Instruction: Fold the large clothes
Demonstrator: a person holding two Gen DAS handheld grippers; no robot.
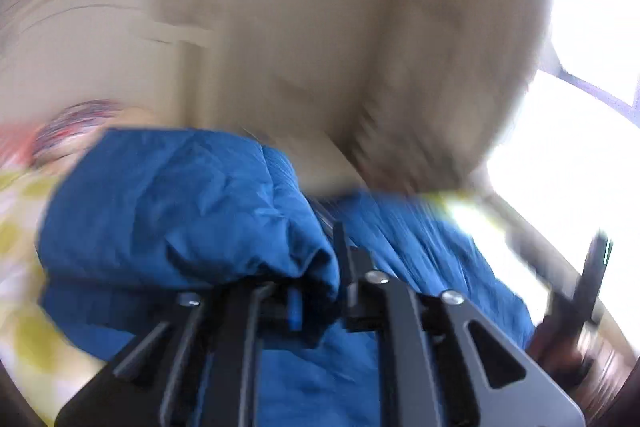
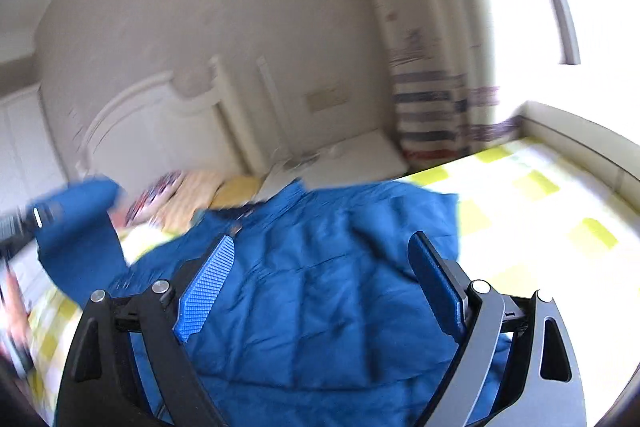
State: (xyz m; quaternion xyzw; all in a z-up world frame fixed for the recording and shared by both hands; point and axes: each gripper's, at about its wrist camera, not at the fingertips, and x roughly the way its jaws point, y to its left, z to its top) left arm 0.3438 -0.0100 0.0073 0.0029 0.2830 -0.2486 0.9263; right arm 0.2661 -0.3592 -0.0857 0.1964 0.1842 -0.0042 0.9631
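A blue quilted jacket (image 2: 320,291) lies spread on a bed with a yellow and white checked sheet (image 2: 532,211). My left gripper (image 1: 320,267) is shut on a bunched sleeve of the jacket (image 1: 180,211) and holds it lifted; the raised sleeve also shows at the left of the right wrist view (image 2: 80,227). My right gripper (image 2: 324,259) is open and empty, its blue fingers (image 2: 208,287) spread above the jacket's body. The right gripper also shows, blurred, at the right edge of the left wrist view (image 1: 588,291).
A white headboard (image 2: 152,123) and pillows (image 2: 192,195) are at the far end of the bed. A striped curtain (image 2: 432,115) hangs by a bright window (image 2: 592,27). A low padded ledge (image 2: 580,135) runs along the bed's right side.
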